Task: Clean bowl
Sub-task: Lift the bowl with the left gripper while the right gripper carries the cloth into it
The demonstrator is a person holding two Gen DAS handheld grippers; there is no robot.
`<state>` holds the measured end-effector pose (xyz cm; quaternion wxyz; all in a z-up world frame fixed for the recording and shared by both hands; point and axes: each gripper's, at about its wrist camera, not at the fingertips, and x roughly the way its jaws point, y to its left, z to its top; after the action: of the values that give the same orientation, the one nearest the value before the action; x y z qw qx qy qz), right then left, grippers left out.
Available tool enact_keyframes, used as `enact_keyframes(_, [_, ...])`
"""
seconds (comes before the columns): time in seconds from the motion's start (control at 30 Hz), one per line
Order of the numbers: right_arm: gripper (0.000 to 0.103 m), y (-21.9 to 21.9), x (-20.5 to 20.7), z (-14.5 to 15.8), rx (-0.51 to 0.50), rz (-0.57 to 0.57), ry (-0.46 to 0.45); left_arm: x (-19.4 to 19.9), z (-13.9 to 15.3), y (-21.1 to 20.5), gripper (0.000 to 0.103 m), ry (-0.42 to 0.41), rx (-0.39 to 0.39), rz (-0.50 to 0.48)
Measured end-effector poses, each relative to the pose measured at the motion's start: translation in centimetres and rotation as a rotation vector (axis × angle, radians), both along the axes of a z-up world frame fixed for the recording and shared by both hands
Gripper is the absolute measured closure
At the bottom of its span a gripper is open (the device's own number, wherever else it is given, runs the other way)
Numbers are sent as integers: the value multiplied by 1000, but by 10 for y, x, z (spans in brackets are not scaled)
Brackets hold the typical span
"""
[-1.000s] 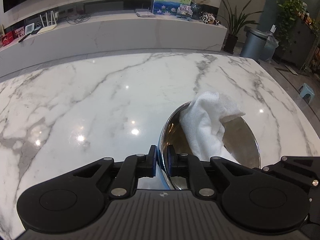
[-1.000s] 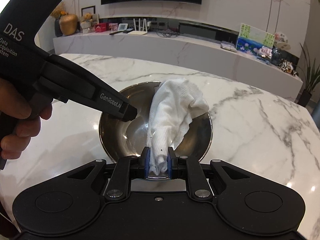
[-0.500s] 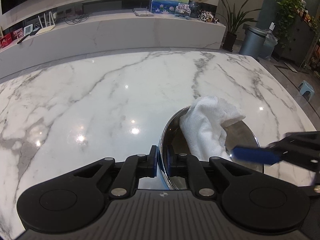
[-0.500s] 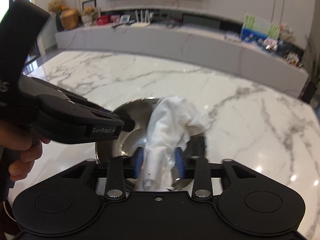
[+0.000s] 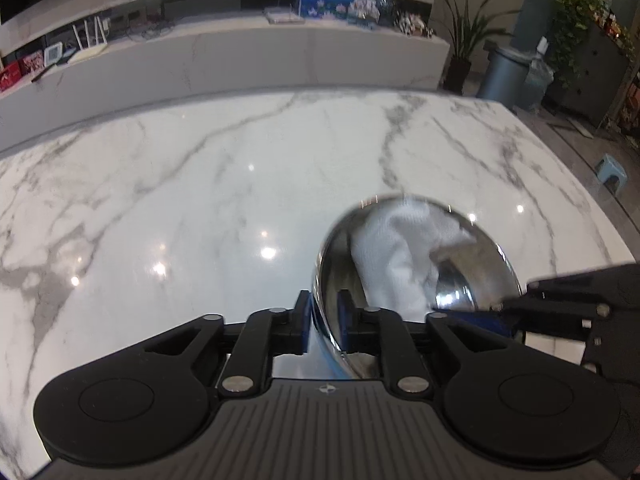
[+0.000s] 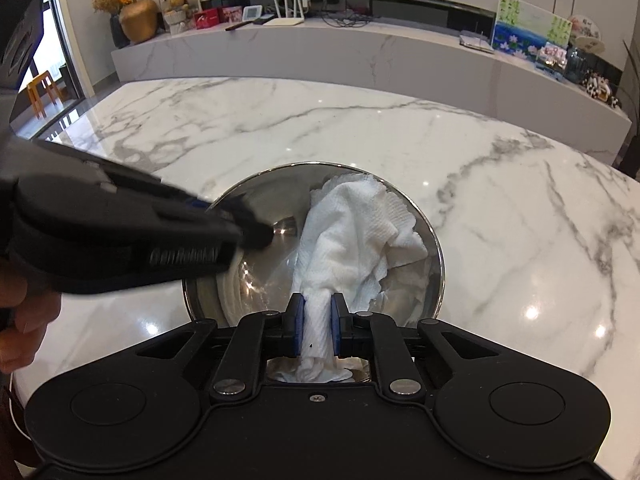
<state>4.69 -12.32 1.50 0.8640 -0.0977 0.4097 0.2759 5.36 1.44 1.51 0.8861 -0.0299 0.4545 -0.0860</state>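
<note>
steel bowl [image 6: 256, 216] on the marble table [image 6: 500, 240], lower centre of frame. left gripper [image 5: 323, 322] pinched on its rim; right gripper [image 6: 318, 330] clamped on the white cloth [image 6: 352, 232] inside. risk: rim slipping from the thin pinch, bowl skidding under wiping. versus a second ago: cloth lower, fully inside the rim.

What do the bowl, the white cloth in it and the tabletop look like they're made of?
Bowl: polished metal, likely stainless steel; it mirrors its surroundings. Cloth: soft, crinkly woven fabric or thick paper towel; hard to tell which. Tabletop: glossy white marble or marble-look slab, with grey veins and sharp light reflections.
</note>
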Motion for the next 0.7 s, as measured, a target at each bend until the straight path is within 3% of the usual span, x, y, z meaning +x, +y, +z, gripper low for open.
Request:
enact_keyframes(0.3, [92,-15,-8,-5,49,-49,-12,-7,5,-7,85,-55,-8,-53])
enact_keyframes(0.5, [91,-15,-10,-9,71,-48,-64,-2,6,-14,90,-121,48,-58])
enact_keyframes(0.7, [91,-4,-3,-12,86,-2,-92,0,6,-8,90,-134,96,-26])
